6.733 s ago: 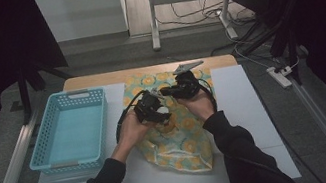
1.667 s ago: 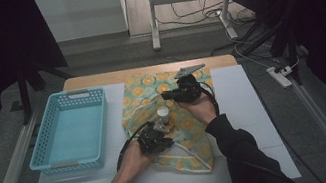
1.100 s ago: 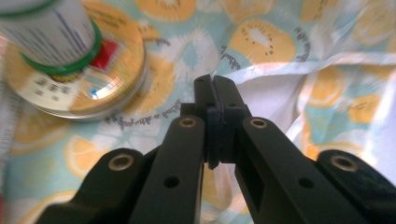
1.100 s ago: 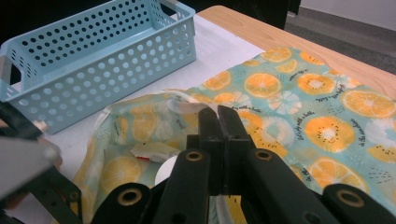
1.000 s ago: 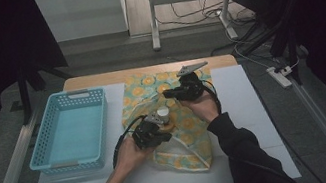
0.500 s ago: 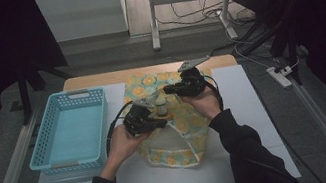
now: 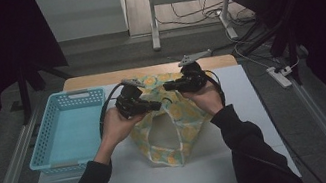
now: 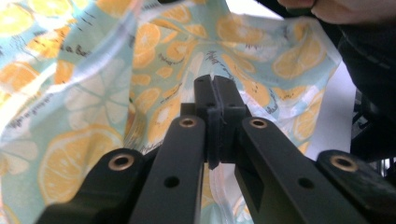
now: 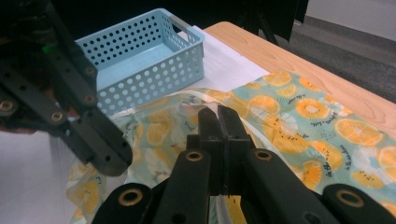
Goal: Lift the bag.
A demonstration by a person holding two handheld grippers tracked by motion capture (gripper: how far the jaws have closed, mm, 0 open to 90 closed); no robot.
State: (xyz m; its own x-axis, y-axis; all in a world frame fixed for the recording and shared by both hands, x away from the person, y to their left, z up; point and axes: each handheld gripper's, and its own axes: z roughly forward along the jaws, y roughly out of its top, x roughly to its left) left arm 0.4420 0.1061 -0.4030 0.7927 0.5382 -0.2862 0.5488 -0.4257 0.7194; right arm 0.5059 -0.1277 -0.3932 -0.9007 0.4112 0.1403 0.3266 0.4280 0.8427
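Each hand-held gripper, left [image 7: 156, 106] and right [image 7: 169, 87], is clamped on the orange-print cloth [image 7: 165, 139], lifting its top edge off the table [image 7: 255, 105]; the basket [image 7: 60, 140] holds nothing yet, so most work seems left.

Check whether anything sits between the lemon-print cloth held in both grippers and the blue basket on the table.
Nothing visible does. The lemon-print cloth hangs pinched by the left gripper and right gripper, with bare white table cover between it and the blue basket.

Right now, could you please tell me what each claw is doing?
Left claw: closed, pinching the orange-print cloth.
Right claw: closed, pinching the same cloth's edge.
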